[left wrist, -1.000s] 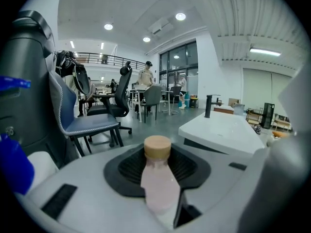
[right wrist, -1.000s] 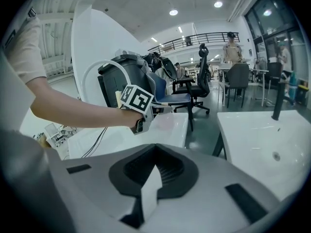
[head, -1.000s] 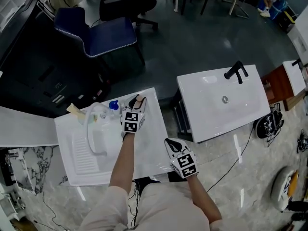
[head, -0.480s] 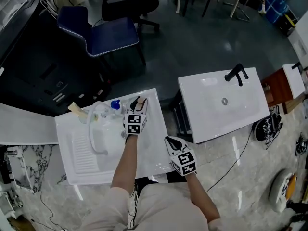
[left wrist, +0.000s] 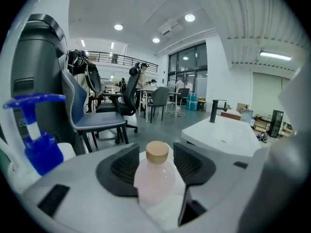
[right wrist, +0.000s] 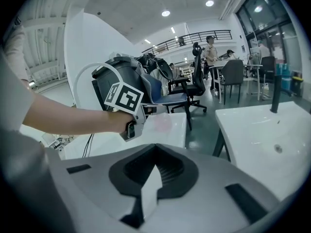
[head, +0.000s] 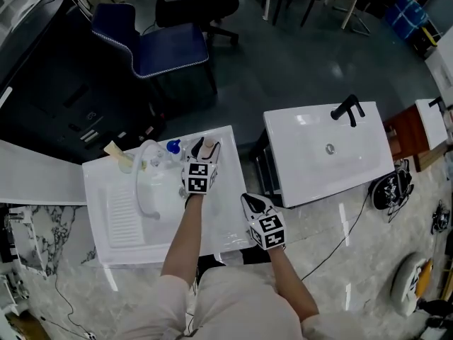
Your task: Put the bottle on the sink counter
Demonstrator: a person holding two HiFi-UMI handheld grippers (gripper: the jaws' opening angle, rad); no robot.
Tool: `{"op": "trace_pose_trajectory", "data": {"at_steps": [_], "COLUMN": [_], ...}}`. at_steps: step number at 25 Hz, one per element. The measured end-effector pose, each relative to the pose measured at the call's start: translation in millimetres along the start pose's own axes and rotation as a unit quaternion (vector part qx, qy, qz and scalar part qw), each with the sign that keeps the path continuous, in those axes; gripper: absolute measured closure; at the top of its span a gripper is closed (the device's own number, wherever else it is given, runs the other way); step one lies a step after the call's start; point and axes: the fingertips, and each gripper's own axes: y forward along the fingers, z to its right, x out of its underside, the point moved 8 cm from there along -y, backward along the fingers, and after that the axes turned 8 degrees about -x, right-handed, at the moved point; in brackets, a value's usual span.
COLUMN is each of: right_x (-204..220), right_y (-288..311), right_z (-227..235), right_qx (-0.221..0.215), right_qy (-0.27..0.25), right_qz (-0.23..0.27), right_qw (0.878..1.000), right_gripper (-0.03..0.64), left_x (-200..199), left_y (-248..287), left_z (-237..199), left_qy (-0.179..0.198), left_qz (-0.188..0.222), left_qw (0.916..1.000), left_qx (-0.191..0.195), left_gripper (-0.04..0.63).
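Head view from above, steeply downward; both gripper views low, near-level, close; sink counter point(head: 230, 205) common to all.

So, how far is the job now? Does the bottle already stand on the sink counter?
Nearly finished. Done: the bottle stands upright on the white sink counter, near its far edge. In hand: the left gripper has just been opening its jaws; the bottle is between them, not squeezed. Left: only to draw that gripper back. The right gripper is shut and empty.

The left gripper point(left wrist: 156, 153) hides the base of the bottle point(left wrist: 156, 181); the blue sprayer point(left wrist: 38, 147) is cropped.
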Motion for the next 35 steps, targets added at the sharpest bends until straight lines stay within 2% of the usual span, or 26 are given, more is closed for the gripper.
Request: {"op": "trace_pose_trajectory", "data": {"at_steps": [10, 15, 23, 26, 31, 35], "right_x": [-18.9, -26.0, -42.0, -44.8, -50.0, -54.4], "right_y": [6.9, 10.5, 16.0, 22.4, 31.2, 34.6], "right_z": [-1.8, -6.5, -8.7, -10.6, -9.4, -11.4], "right_qx": [0.026, 0.032, 0.036, 0.031, 0.031, 0.03], "right_qy": [0.016, 0.025, 0.023, 0.02, 0.02, 0.018], "right_qz": [0.038, 0.053, 0.077, 0.079, 0.083, 0.086], "right_qw": [0.999, 0.998, 0.996, 0.996, 0.996, 0.996], "right_gripper": [0.612, 0.612, 0.612, 0.612, 0.612, 0.612], "left_x": [-14.0, -25.6, -33.4, -28.1, -18.8, -10.2], "left_y": [-38.0, -71.4, -120.8, -137.7, -155.4, -163.2], "left_z": [4.8, 11.2, 11.8, 9.8, 9.1, 12.6], "left_qy": [-0.012, 0.012, 0.01, 0.001, -0.038, -0.031], "left_qz": [0.009, 0.01, 0.029, 0.029, 0.033, 0.023], "left_qw": [0.9998, 0.9998, 0.9995, 0.9996, 0.9987, 0.9992], "left_qx": [0.015, 0.013, 0.011, 0.007, 0.003, 0.013], "left_gripper": [0.373, 0.373, 0.373, 0.373, 0.374, 0.38]}}
